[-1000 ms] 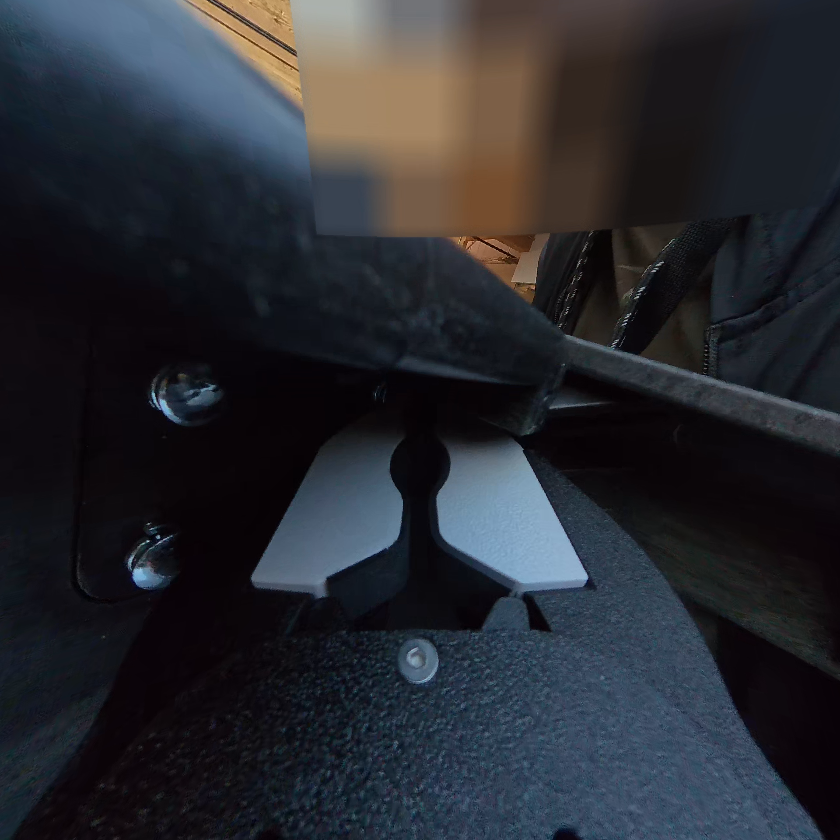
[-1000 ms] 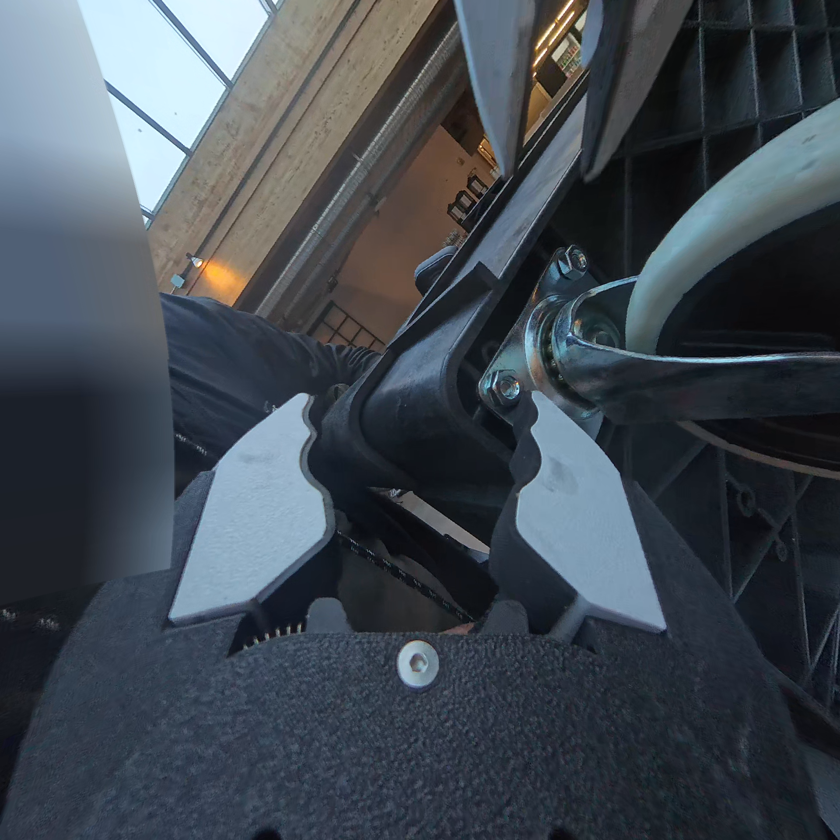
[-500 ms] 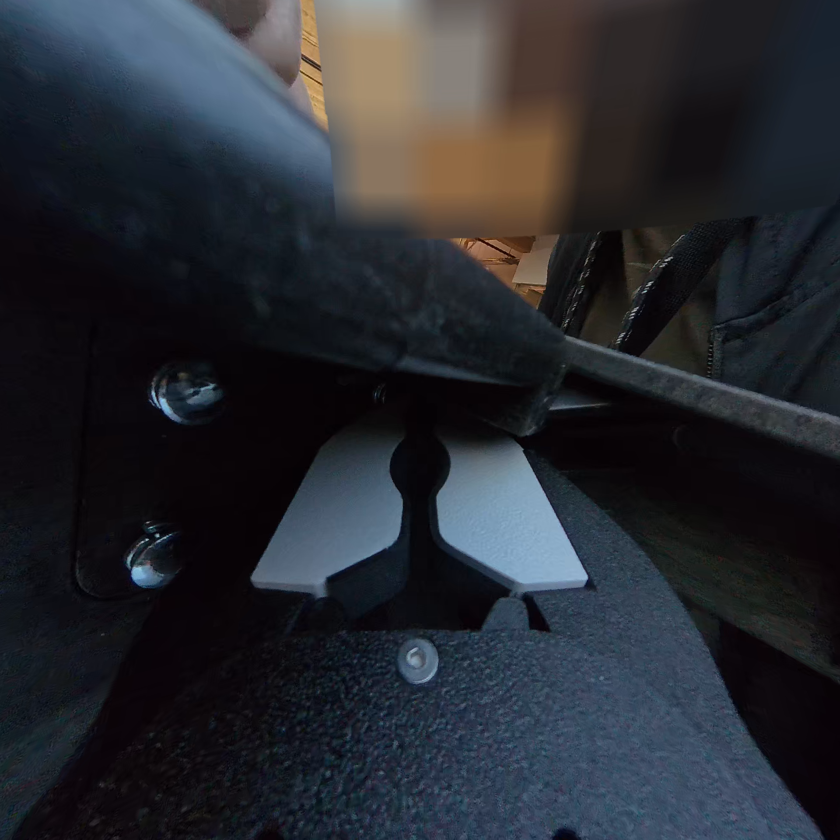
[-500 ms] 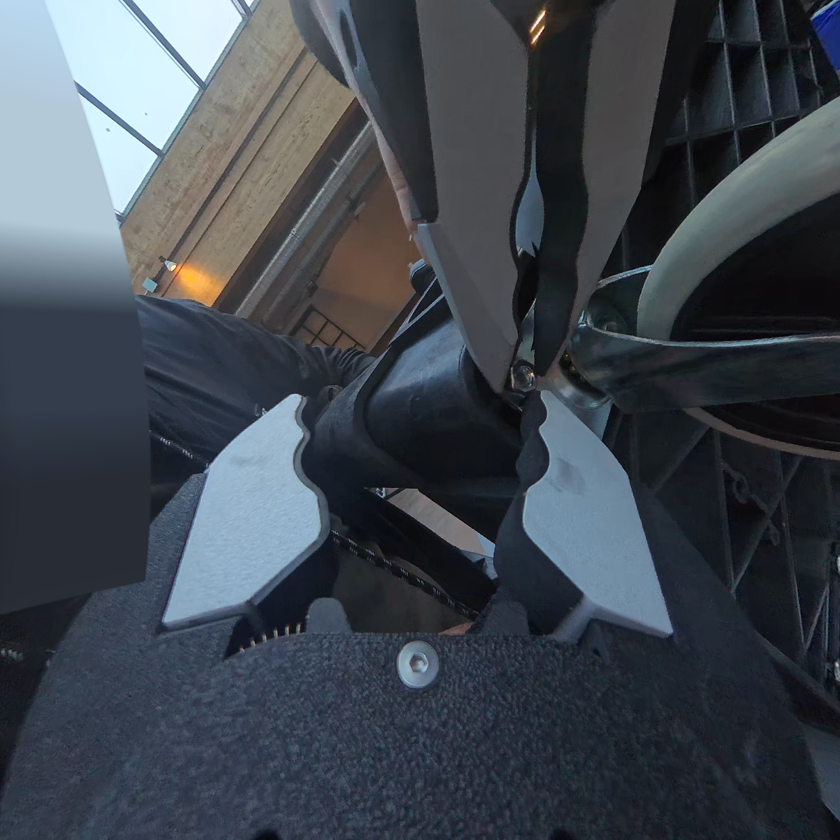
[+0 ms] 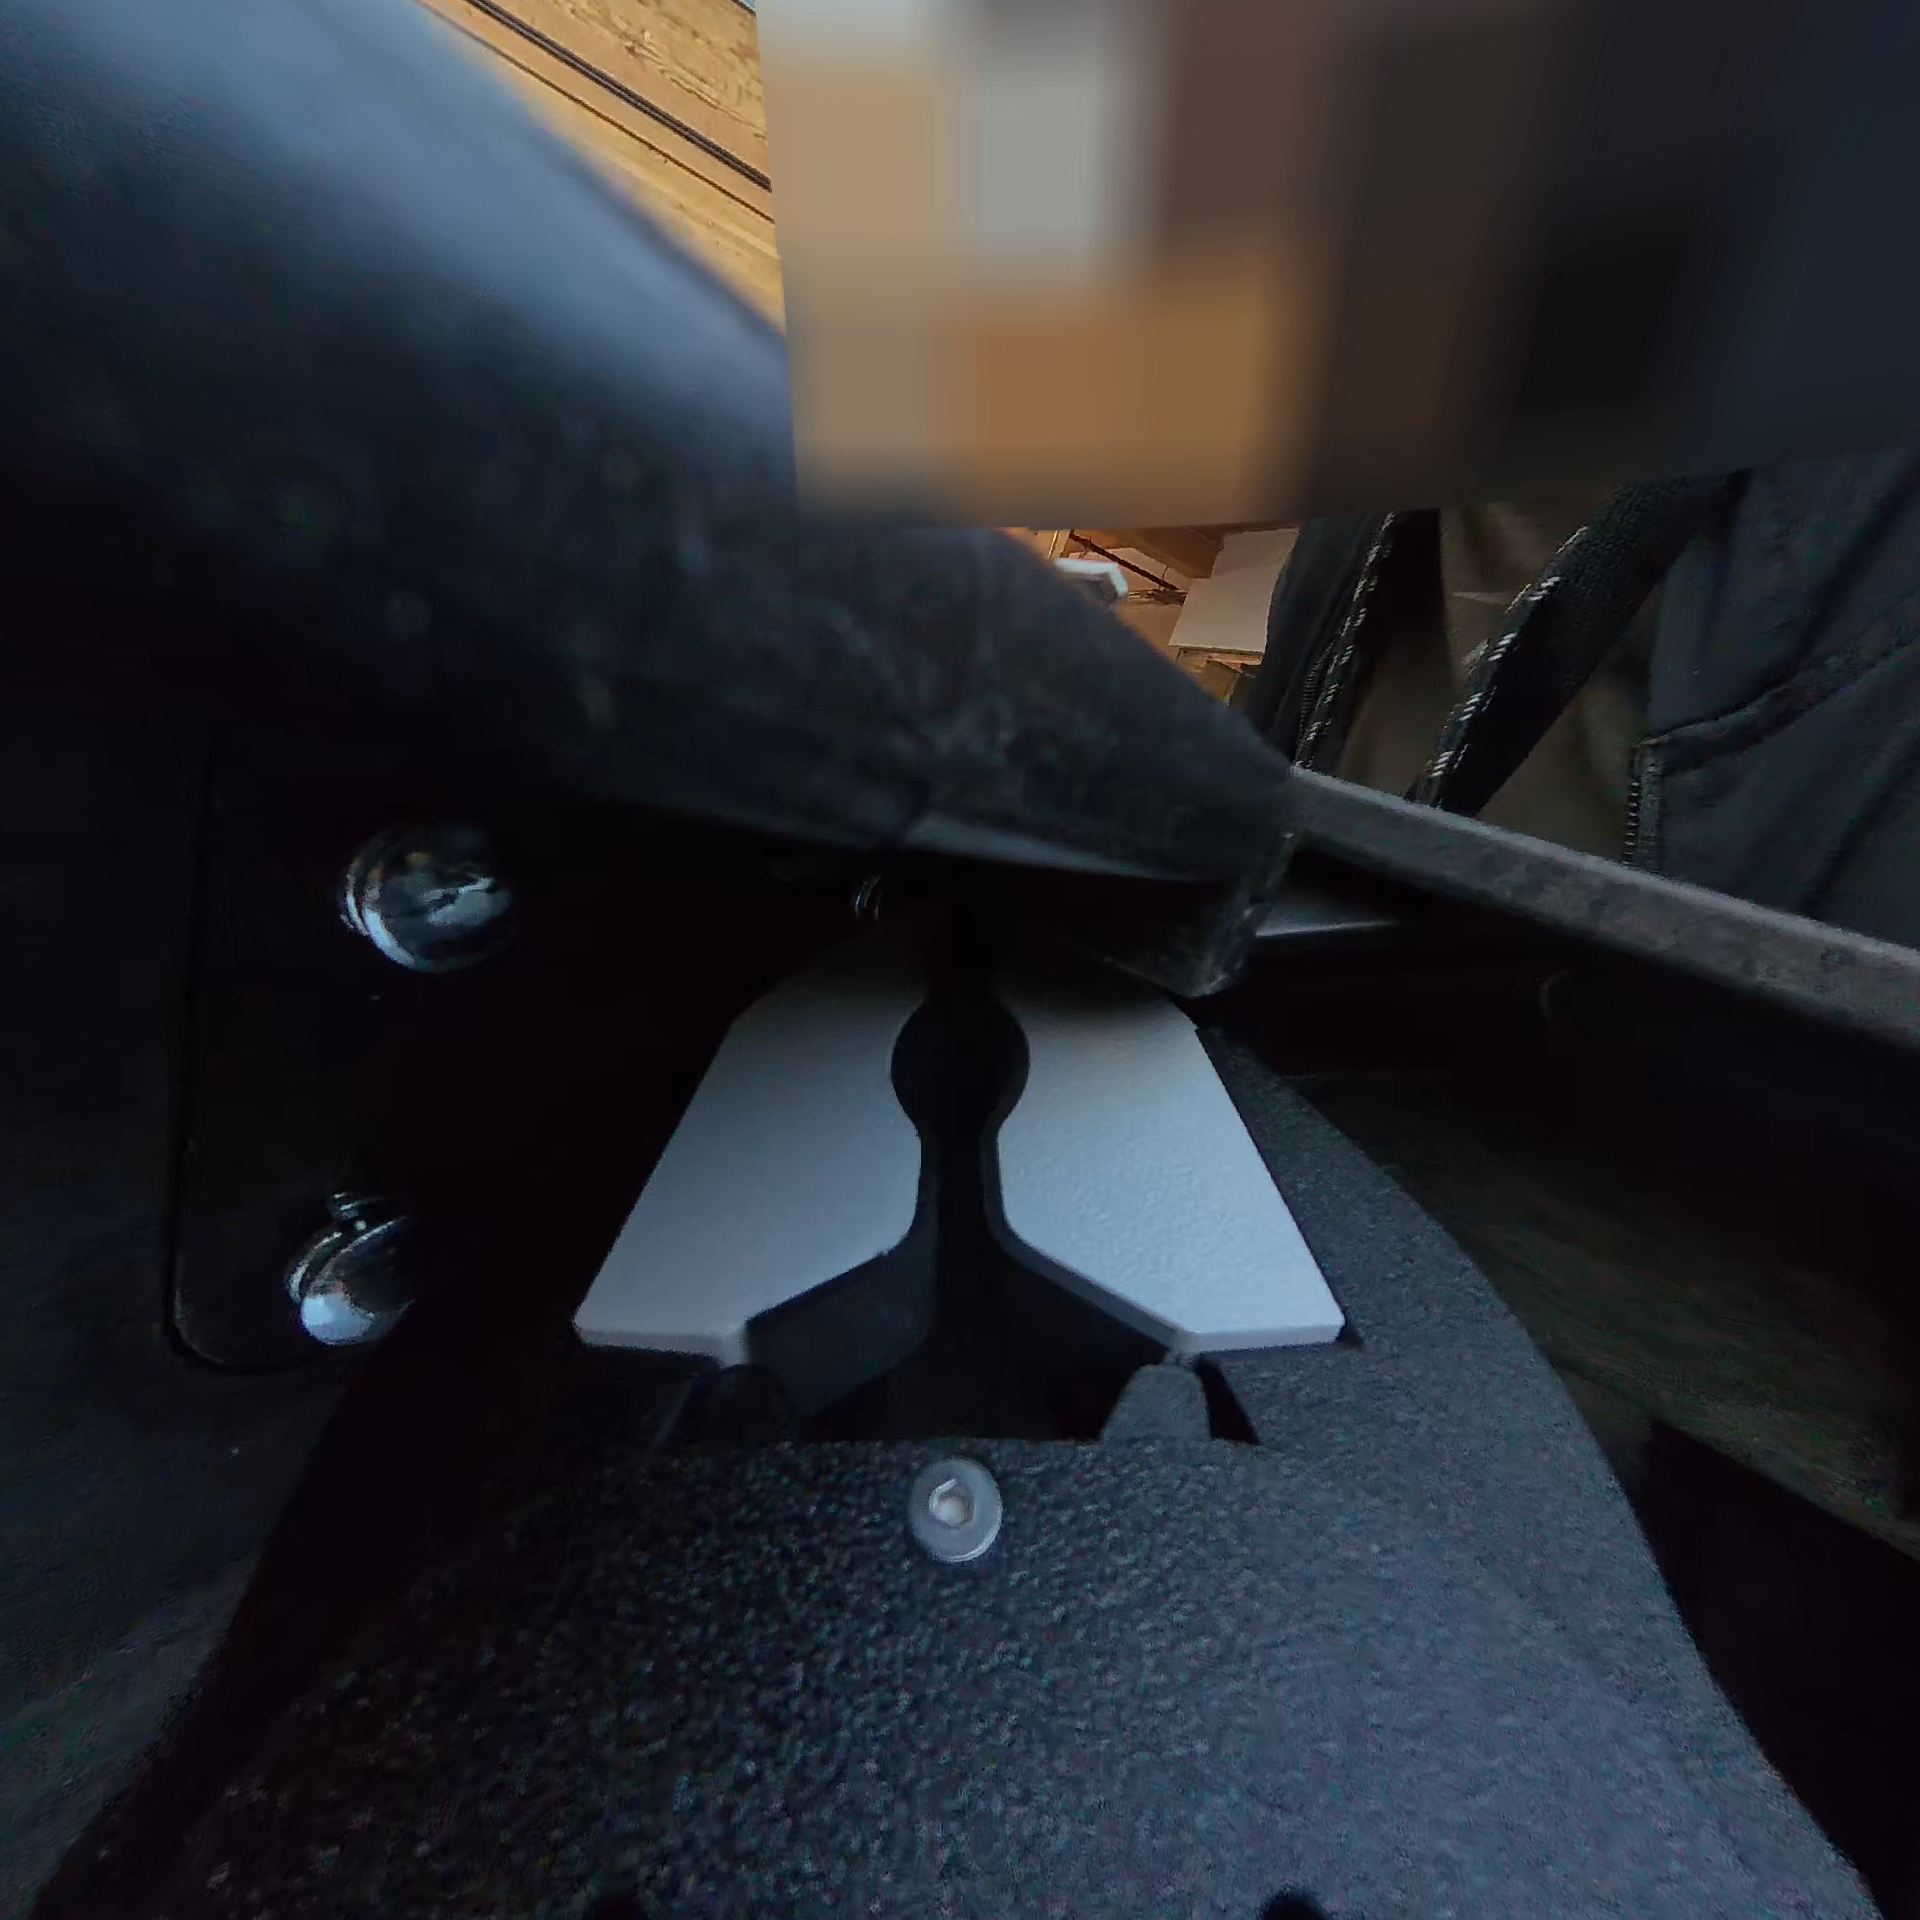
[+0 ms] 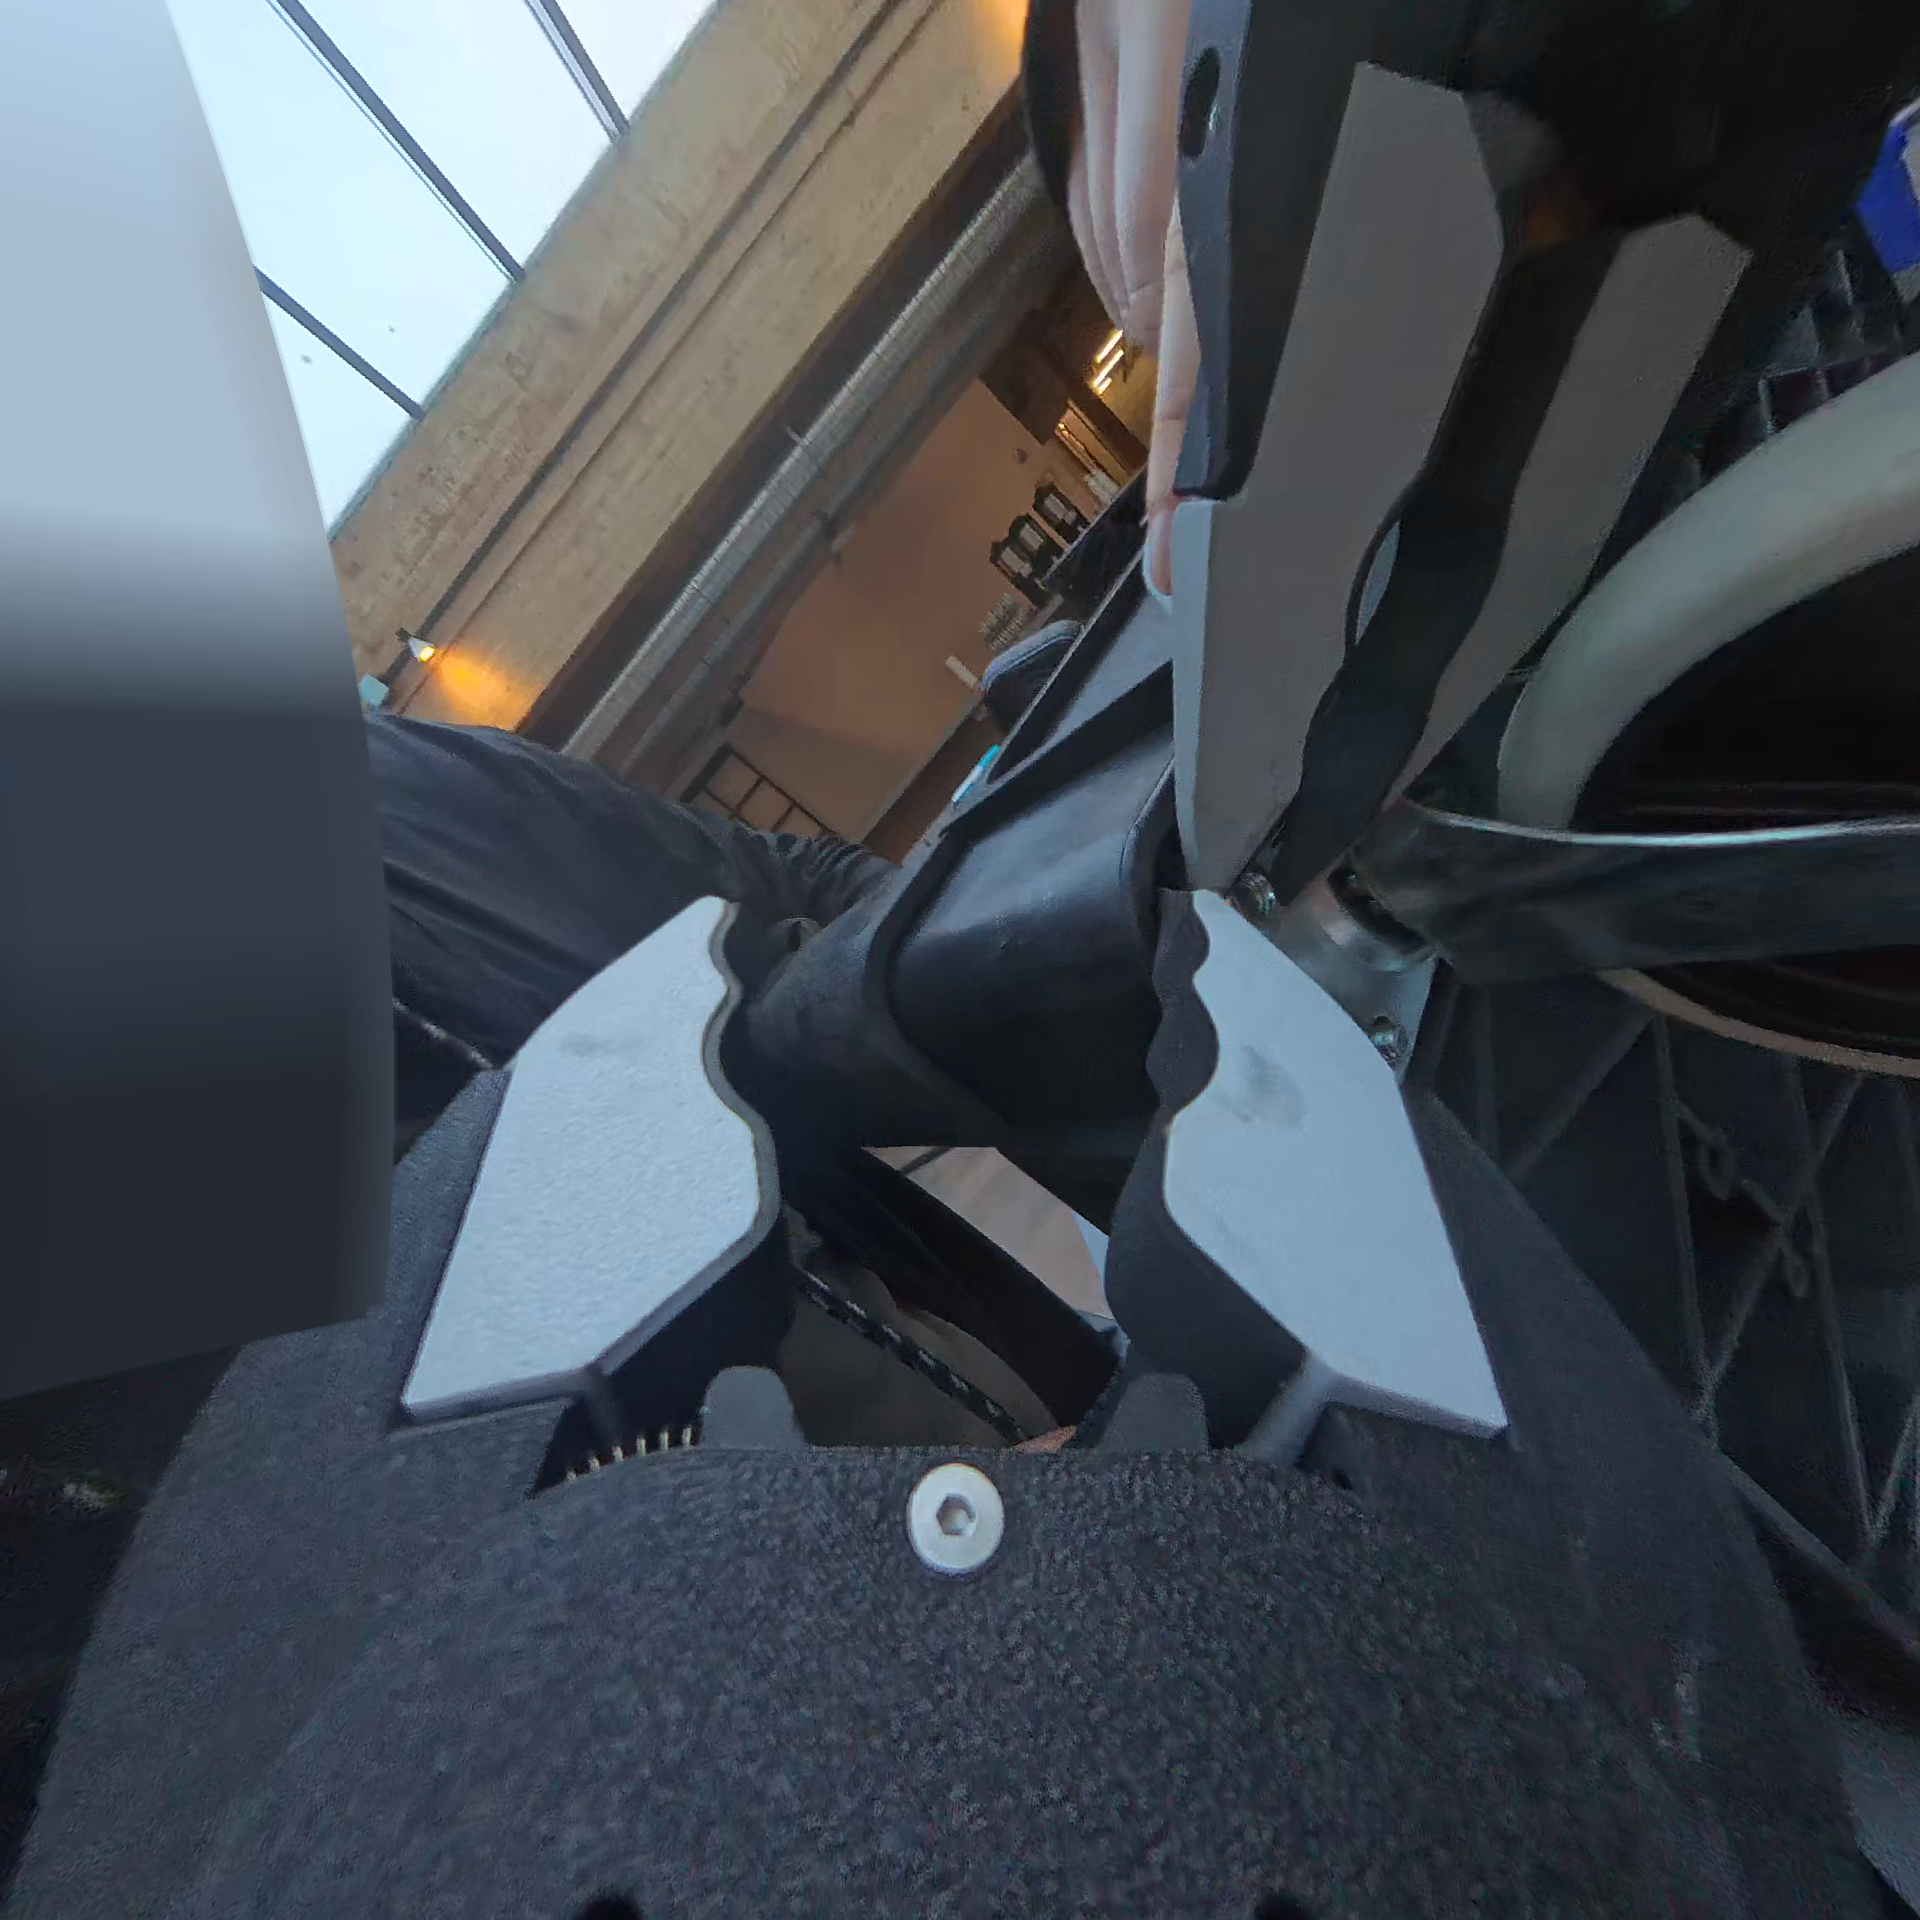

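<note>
Right wrist view shows the right gripper (image 6: pixel 961 1029) spread wide around a black moulded corner (image 6: pixel 1018 997), not clamping it, beside a caster wheel (image 6: pixel 1704 727). Left gripper (image 5: pixel 961 987) has its 2 fingers nearly together, tips hidden under a dark edge (image 5: pixel 1039 831); any grasp is unclear.

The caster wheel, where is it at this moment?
The caster wheel is at the right edge of the right wrist view, just beyond the right gripper, beside the left gripper, whose fingers come down from above.
</note>
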Demonstrator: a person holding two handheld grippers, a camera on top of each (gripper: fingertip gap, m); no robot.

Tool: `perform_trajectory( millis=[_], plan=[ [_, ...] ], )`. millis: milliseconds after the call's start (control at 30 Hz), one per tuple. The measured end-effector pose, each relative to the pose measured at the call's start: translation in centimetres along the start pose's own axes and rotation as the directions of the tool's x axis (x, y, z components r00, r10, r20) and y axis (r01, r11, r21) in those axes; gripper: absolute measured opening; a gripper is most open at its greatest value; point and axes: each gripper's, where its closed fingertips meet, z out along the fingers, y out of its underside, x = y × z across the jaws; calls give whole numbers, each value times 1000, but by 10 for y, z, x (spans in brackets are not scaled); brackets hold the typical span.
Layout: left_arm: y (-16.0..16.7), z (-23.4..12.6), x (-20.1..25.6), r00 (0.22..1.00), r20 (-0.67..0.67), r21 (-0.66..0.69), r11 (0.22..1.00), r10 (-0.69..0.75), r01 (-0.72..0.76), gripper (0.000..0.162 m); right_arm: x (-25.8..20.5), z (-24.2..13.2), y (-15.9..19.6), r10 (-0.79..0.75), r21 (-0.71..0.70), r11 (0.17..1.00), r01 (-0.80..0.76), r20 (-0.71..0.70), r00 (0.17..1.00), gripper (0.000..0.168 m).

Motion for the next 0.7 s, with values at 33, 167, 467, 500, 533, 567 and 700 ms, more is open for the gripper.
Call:
perform_trajectory(
  millis=[33,167,467,500,533,567,700],
  plan=[
    [0,1,-1,1000,3,-1,1000,-4,4,0,4,-1,1,-26,-13,1000,25,-33,999,70],
    [0,1,-2,1000,4,-6,1000,-7,7,0,19,-13,1,10,13,1000,-9,-89,996,69],
    [0,1,-2,1000,7,-7,1000,-11,11,0,27,4,8,35,-8,999,-35,-57,998,77],
    [0,1,-2,1000,8,-8,1000,-14,14,0,26,6,8,30,-11,999,-31,-52,998,77],
    [0,1,-2,1000,10,-9,1000,-15,15,0,25,7,8,20,-18,1000,-21,-55,998,77],
    [0,1,-2,1000,11,-10,1000,-15,15,0,24,7,8,15,-24,1000,-16,-58,998,78],
    [0,1,-2,1000,14,-9,1000,-18,18,0,19,8,6,10,-20,1000,-11,-63,998,84]
  ],
)
